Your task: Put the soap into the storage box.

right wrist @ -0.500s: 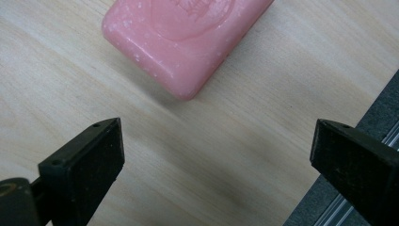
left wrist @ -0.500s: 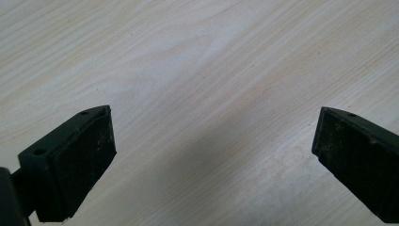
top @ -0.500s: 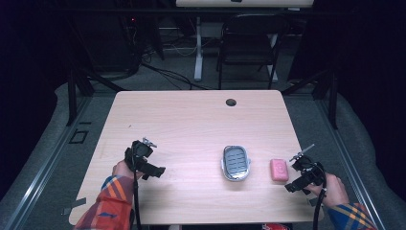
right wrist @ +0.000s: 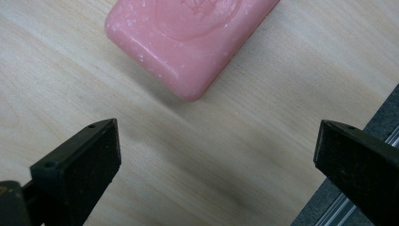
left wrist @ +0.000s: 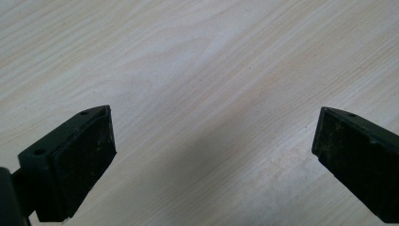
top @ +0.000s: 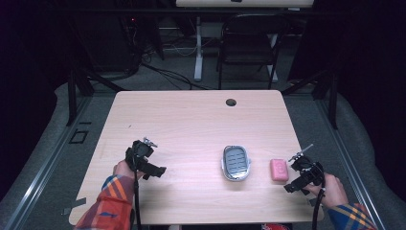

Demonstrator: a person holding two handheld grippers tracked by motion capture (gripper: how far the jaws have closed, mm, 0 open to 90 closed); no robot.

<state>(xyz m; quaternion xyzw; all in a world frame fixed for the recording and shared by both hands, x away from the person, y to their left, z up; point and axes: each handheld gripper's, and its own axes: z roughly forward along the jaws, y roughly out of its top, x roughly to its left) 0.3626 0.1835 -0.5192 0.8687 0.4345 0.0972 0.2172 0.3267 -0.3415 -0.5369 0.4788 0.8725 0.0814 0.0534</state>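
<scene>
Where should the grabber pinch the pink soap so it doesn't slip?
Probably across its two long sides, coming straight down from above. The pink soap lies flat on the table, so only its sides are free to pinch. The open right gripper is right beside it. Its rounded corners would likely slip.

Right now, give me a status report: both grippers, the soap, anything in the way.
Left gripper open over bare table. Right gripper open, short of pink soap. Soap dish beside soap, nothing between.

We take this for a dim lab or studio: a pale wooden table [top: 191, 124] on grey carpet, black drapes, floor cables [top: 167, 74], a folding chair [top: 246, 45] behind.
</scene>
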